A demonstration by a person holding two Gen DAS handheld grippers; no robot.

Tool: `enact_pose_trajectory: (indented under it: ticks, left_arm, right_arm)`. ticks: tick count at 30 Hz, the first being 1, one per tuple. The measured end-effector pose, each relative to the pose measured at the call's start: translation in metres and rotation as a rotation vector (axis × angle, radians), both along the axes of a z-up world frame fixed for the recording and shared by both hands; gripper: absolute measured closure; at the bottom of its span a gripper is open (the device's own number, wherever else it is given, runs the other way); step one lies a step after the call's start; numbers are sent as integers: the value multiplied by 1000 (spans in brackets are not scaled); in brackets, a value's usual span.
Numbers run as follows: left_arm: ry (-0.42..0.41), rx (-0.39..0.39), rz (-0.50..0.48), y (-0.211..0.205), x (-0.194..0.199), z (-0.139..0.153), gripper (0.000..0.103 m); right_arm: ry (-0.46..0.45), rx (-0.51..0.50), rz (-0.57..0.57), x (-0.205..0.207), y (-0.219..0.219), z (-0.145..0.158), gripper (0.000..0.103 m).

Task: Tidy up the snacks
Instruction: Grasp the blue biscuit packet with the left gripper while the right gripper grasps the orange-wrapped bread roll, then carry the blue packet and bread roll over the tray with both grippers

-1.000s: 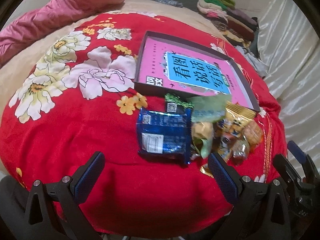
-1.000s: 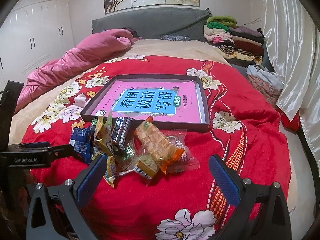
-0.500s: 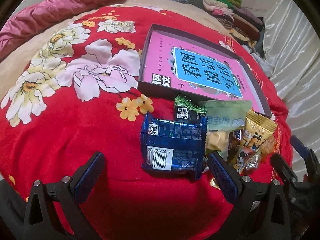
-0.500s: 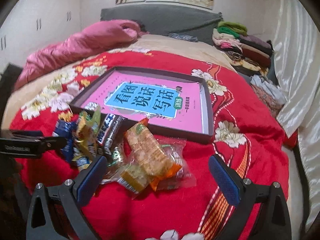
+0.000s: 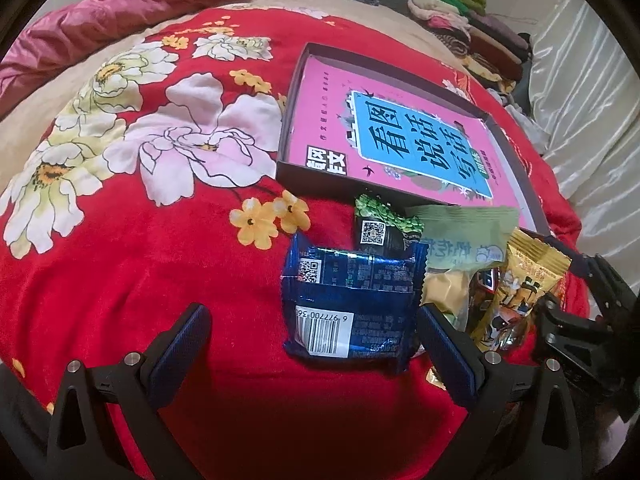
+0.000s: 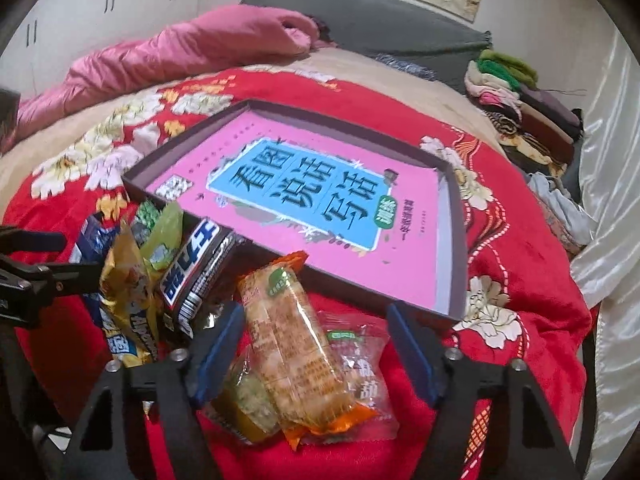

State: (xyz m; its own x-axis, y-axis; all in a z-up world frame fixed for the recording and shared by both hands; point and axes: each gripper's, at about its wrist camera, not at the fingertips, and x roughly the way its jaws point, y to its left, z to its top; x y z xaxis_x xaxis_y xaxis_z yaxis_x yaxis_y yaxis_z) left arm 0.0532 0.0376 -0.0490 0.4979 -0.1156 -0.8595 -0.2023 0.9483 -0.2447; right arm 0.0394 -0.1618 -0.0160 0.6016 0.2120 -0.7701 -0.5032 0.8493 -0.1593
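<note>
A pile of snacks lies on the red flowered blanket in front of a shallow dark box (image 5: 289, 120) (image 6: 456, 240) that holds a pink book. My left gripper (image 5: 314, 348) stands open over the blanket, with the blue packet (image 5: 352, 304) lying between its fingers, untouched. My right gripper (image 6: 314, 352) is closing, its jaws on either side of the orange cracker packet (image 6: 288, 340) and a clear packet (image 6: 360, 360); the pads do not press on them. A yellow packet (image 6: 128, 292) and a black bar (image 6: 200, 264) lie to the left.
A green-black packet (image 5: 380, 228), a pale green packet (image 5: 464, 236) and a yellow packet (image 5: 520, 292) crowd beside the blue one. A pink duvet (image 6: 180, 56) lies at the back left. Folded clothes (image 6: 520, 96) and a white curtain (image 6: 612, 160) line the right.
My right gripper has come down and forward over the pile, rolled, and narrowed its jaws around the orange packet. My left gripper has come slightly closer to the blue packet.
</note>
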Motion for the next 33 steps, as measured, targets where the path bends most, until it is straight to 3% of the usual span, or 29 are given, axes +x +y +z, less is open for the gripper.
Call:
enact_pose_trajectory:
  ticks: [6,9,11,19,24,33]
  left_arm:
    - [13,1,5,-1,4,-4,1]
    - [7,3,4,-1,6,-4,7]
    - [6,-3,0,-1,8,-4,10]
    - [-14,-58,-44,-4,11,-4,40]
    - [-25,-84,-48,-3,10,-5,41]
    - [-88,-59,-62,-5,1,18,48]
  right_arm:
    - [13,-40,58,4,13,-10,50]
    - [17,-40,59,8,16,-14,54]
    - [22,-16,70,10,15,-13,68]
    - [44,108,51,15,-2,-6,70]
    - [54,225,25,14,-18,2,70]
    - [-3,360,7,11,-34,23,70]
